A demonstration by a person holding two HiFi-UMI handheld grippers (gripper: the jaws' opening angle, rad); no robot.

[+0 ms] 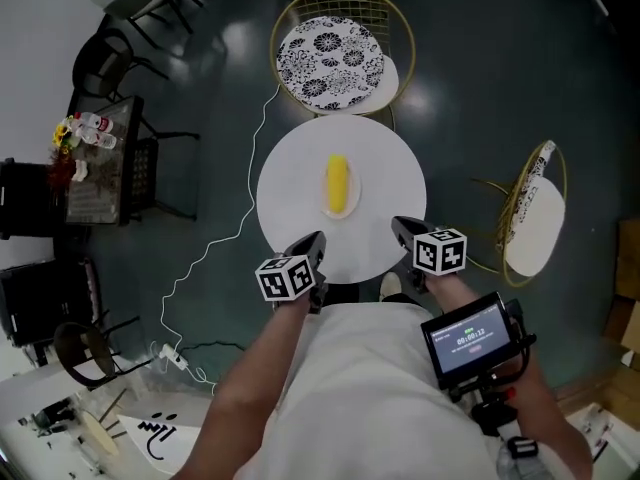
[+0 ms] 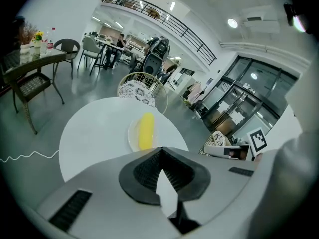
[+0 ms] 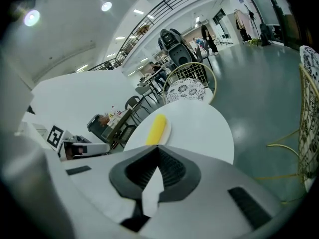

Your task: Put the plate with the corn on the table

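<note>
Seen from the head view, the plate (image 1: pixel 354 196) with the corn (image 1: pixel 338 183) is set mid-table (image 1: pixel 290 203), and the left gripper (image 1: pixel 312 246) and right gripper (image 1: pixel 405 230) are held at the near edge, clear of it. In the left gripper view the jaws are pressed together, empty. In the right gripper view likewise. The placing is judged done; only a withdrawal is called for.

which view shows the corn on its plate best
The head view: it looks straight down on the whole corn, plate and white table. Both gripper views see them low and slanted, the plate's near rim hidden.
</note>
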